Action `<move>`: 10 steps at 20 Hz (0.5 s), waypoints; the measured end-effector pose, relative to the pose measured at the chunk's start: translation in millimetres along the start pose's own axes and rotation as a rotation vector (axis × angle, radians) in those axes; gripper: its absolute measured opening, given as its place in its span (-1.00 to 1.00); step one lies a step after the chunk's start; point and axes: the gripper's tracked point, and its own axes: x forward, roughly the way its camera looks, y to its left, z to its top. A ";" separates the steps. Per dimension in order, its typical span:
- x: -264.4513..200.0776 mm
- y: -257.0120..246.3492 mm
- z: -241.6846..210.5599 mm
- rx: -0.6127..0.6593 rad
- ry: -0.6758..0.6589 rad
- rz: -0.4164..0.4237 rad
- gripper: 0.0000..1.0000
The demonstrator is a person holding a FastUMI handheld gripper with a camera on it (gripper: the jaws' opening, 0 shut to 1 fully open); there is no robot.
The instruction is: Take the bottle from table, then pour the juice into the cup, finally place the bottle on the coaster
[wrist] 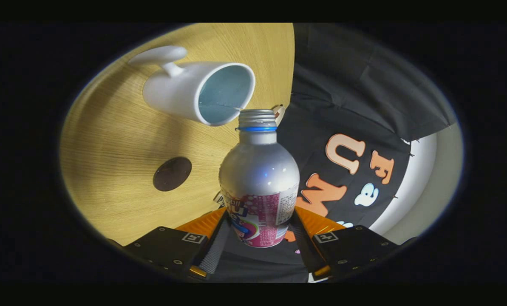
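Gripper [259,238] fingers clamp the capless bottle [259,187] at frame centre, tipped with its mouth at the rim of the white cup [185,91] upper left, so pickup done, pour seemingly underway, coaster [172,174] centre-left on the table [109,170] still bare.

Tool [259,238] clamps bottle [259,182], mouth at cup [198,91] rim.

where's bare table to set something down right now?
Gripper is shut on the bottle, tilted with its mouth at the cup rim. Free: the wide wood table between the cup and the coaster, and the strip from the coaster toward the fingers. The coaster itself is bare. Crowded: the cup rim and bottle mouth, close to the table edge.
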 end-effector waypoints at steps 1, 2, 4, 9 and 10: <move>-1.5 -0.5 0.9 0.012 0.000 0.000 0.54; -0.8 2.2 0.3 0.026 -0.003 0.001 0.54; 1.2 7.7 -3.6 0.093 -0.003 0.012 0.54; 0.7 16.0 -7.3 0.371 -0.009 0.043 0.55; 3.3 23.6 -6.6 0.435 -0.010 0.048 0.55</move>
